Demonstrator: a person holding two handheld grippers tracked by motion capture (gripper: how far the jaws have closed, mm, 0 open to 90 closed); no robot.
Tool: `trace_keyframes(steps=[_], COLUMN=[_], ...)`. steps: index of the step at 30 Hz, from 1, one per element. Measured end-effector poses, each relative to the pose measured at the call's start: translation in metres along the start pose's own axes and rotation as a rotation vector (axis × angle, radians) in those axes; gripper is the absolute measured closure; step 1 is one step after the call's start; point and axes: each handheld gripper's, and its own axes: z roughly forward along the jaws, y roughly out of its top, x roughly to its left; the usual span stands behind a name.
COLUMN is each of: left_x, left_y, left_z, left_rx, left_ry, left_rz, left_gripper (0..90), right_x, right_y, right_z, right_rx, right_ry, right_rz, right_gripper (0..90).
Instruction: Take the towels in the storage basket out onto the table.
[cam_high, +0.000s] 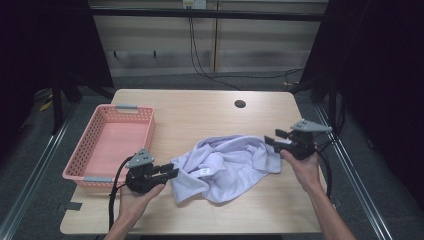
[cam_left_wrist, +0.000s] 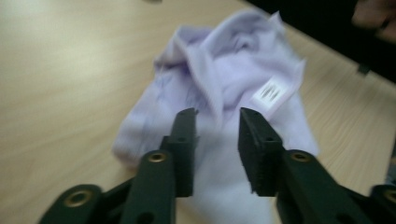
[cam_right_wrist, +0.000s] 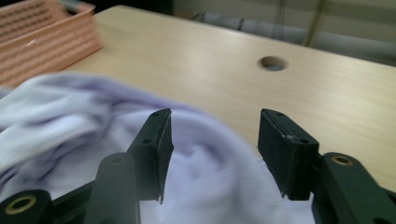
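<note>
A crumpled pale lilac cloth (cam_high: 225, 165) with a white label (cam_high: 203, 171) lies on the wooden table (cam_high: 200, 110), right of centre. My left gripper (cam_high: 172, 172) is at the cloth's left edge, pointing right. In the left gripper view its jaws (cam_left_wrist: 217, 116) stand apart above the cloth (cam_left_wrist: 224, 70), pinching nothing, and the label (cam_left_wrist: 271, 91) lies just beyond them. My right gripper (cam_high: 272, 137) sits at the cloth's right end, pointing left. In the right gripper view its jaws (cam_right_wrist: 215, 116) are wide apart over the cloth (cam_right_wrist: 70, 107), free of it.
A pink plastic basket (cam_high: 127, 107) stands on the table's left side, nothing visible inside it, also in the right gripper view (cam_right_wrist: 42, 42). A round cable hole (cam_high: 240, 104) is near the table's far edge. Dark screens flank the table.
</note>
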Motion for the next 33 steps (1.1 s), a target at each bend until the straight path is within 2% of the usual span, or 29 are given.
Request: trace_keyframes(steps=[1, 2, 3, 4, 6, 7, 8, 10, 11, 13, 14, 15, 16, 17, 18, 19, 20, 22, 23, 24, 26, 28, 29, 30, 32, 33], left_x=[-0.001, -0.003, -0.005, -0.005, -0.001, 0.001, 0.003, 0.007, 0.009, 0.011, 0.011, 0.011, 0.010, 0.010, 0.009, 0.008, 0.008, 0.008, 0.010, 0.010, 0.012, 0.012, 0.010, 0.010, 0.005, 0.002], left_y=[0.003, 0.005, 0.004, 0.004, -0.001, -0.005, -0.009, -0.017, -0.020, -0.024, -0.026, -0.027, -0.027, -0.027, -0.026, -0.024, -0.023, -0.019, -0.012, -0.012, -0.004, 0.004, 0.012, 0.012, 0.020, 0.023], left_z=[0.000, 0.002, 0.011, 0.011, 0.024, 0.030, 0.036, 0.045, 0.049, 0.054, 0.055, 0.056, 0.056, 0.056, 0.054, 0.052, 0.048, 0.039, 0.030, 0.030, 0.021, 0.014, 0.009, 0.009, 0.006, 0.005], left_rx=[-0.003, 0.001, 0.026, 0.026, 0.074, 0.091, 0.101, 0.138, 0.173, 0.220, 0.226, 0.236, 0.251, 0.255, 0.249, 0.242, 0.230, 0.189, 0.152, 0.152, 0.097, 0.054, 0.020, 0.020, -0.029, -0.044], left_ry=[-0.016, -0.017, -0.002, -0.002, 0.003, 0.003, -0.005, 0.010, 0.013, 0.029, 0.009, 0.019, 0.013, -0.002, -0.004, -0.004, -0.007, -0.012, -0.007, -0.007, -0.007, -0.014, -0.034, -0.034, -0.085, -0.090], left_rz=[0.006, 0.017, 0.034, 0.034, 0.026, 0.025, 0.027, 0.026, 0.029, 0.034, 0.033, 0.042, 0.050, 0.053, 0.057, 0.060, 0.054, 0.038, 0.036, 0.036, 0.017, 0.012, 0.007, 0.007, 0.006, 0.012], left_gripper=[55.5, 55.5, 51.0, 49.7, 47.7, 45.3, 45.3, 44.4, 44.9, 51.0, 64.3, 74.5, 79.8, 81.9, 81.9, 82.5, 82.5, 82.6, 82.7, 82.6, 82.6, 82.6, 82.7, 82.9, 83.1, 84.0], right_x=[0.022, 0.022, 0.041, 0.041, 0.062, 0.079, 0.079, 0.093, 0.100, 0.111, 0.116, 0.121, 0.124, 0.130, 0.130, 0.132, 0.132, 0.133, 0.130, 0.130, 0.129, 0.130, 0.132, 0.132, 0.135, 0.135], right_y=[-0.006, -0.006, -0.011, -0.011, -0.016, -0.019, -0.019, -0.019, -0.017, -0.015, -0.014, -0.013, -0.013, -0.014, -0.014, -0.017, -0.017, -0.019, -0.022, -0.022, -0.024, -0.029, -0.039, -0.039, -0.050, -0.055], right_z=[0.002, 0.002, 0.007, 0.007, 0.018, 0.032, 0.032, 0.046, 0.051, 0.061, 0.066, 0.070, 0.074, 0.082, 0.082, 0.087, 0.087, 0.086, 0.081, 0.081, 0.074, 0.064, 0.053, 0.053, 0.045, 0.043], right_rx=[0.008, 0.008, 0.017, 0.017, 0.032, 0.065, 0.065, 0.086, 0.088, 0.089, 0.095, 0.095, 0.099, 0.119, 0.119, 0.134, 0.134, 0.134, 0.129, 0.129, 0.138, 0.147, 0.169, 0.169, 0.201, 0.215], right_ry=[0.073, 0.073, 0.128, 0.128, 0.211, 0.253, 0.253, 0.287, 0.309, 0.347, 0.351, 0.361, 0.375, 0.370, 0.370, 0.372, 0.372, 0.363, 0.381, 0.381, 0.412, 0.444, 0.486, 0.486, 0.499, 0.495], right_rz=[-0.030, -0.030, -0.049, -0.049, -0.068, -0.088, -0.088, -0.109, -0.118, -0.143, -0.153, -0.166, -0.173, -0.183, -0.183, -0.191, -0.191, -0.200, -0.201, -0.201, -0.192, -0.210, -0.213, -0.213, -0.232, -0.241], right_gripper=[44.1, 44.1, 43.7, 43.7, 43.0, 40.8, 40.8, 39.6, 38.6, 36.9, 35.6, 35.3, 35.4, 37.4, 37.4, 51.9, 51.9, 74.8, 85.6, 85.6, 86.8, 87.2, 87.3, 87.3, 87.2, 87.0])
